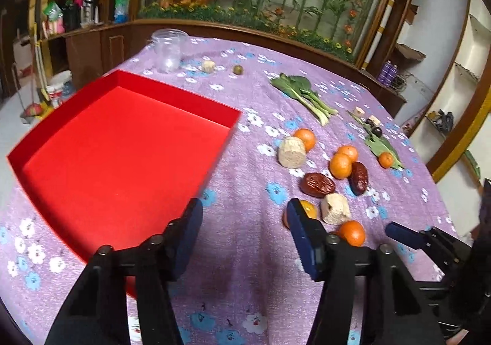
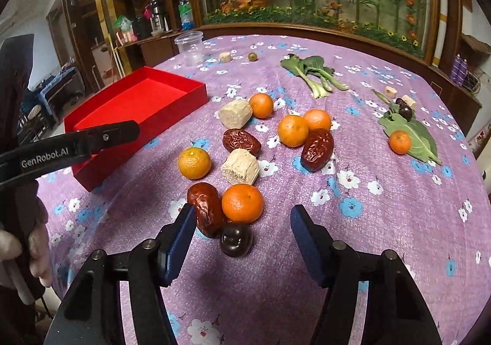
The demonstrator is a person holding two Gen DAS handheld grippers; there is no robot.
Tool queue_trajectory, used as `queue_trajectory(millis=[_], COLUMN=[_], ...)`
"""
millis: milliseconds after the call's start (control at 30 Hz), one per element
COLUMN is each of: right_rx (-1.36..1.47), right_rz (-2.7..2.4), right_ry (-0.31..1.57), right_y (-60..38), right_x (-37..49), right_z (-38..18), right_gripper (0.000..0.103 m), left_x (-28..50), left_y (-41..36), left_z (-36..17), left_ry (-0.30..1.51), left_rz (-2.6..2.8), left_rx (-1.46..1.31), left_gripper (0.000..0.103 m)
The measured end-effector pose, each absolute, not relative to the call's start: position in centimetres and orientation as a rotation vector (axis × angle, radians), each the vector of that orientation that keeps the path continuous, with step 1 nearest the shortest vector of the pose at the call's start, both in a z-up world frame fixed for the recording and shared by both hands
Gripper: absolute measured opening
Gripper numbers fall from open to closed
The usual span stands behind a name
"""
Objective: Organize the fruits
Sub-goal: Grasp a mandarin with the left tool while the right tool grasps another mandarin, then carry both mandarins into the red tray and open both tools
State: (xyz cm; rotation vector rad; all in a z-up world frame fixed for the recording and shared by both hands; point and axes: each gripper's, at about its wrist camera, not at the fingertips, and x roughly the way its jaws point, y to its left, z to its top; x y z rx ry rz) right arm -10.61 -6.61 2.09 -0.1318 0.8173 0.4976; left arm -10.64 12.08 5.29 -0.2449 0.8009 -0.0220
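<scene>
My left gripper [image 1: 244, 219] hangs open over bare cloth, just right of the empty red box [image 1: 172, 99]. Its right finger hides part of an orange [image 1: 309, 210]. My right gripper [image 2: 244, 222] is open, low over a cluster of an orange [image 2: 242, 202], a wrinkled red date [image 2: 208, 213] and a dark round fruit [image 2: 236, 239]. The date lies against the left pad and the right pad is apart from the fruit. More oranges [image 2: 293, 130], dates [image 2: 317, 145] and beige chunks [image 2: 241, 167] lie scattered beyond. The red box [image 2: 172, 81] sits at the left.
Leafy greens [image 2: 316, 71] and a clear plastic jar [image 2: 190, 47] lie toward the far edge of the purple flowered tablecloth [image 2: 383, 222]. Another orange rests on a leaf [image 2: 420, 136] at the right. A finger of the left gripper [image 2: 122, 131] crosses in front of the box.
</scene>
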Motion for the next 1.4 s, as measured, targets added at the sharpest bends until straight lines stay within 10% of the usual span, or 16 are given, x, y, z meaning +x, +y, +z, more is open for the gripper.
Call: queue_trajectory(millis=[667, 733, 1400], right_rx=[0.004, 0.006, 0.029], right_rz=[0.571, 0.586, 0.652], right_ry=[0.944, 0.951, 0.834], right_y=[-6.4, -6.2, -4.0], right_x=[-6.5, -6.5, -10.2], right_z=[0.1, -0.1, 4.9], right_gripper=[0.048, 0.036, 0.035], left_x=[-5.6, -5.6, -11.6], left_y=[6.8, 6.9, 17.1], left_z=[1.4, 1.4, 7.2], left_ry=[0.963, 0.960, 0.754], left_rz=[-0.192, -0.208, -0.024], left_rx=[-0.126, -0.132, -0.347], left_gripper=[0.054, 0.035, 0.030])
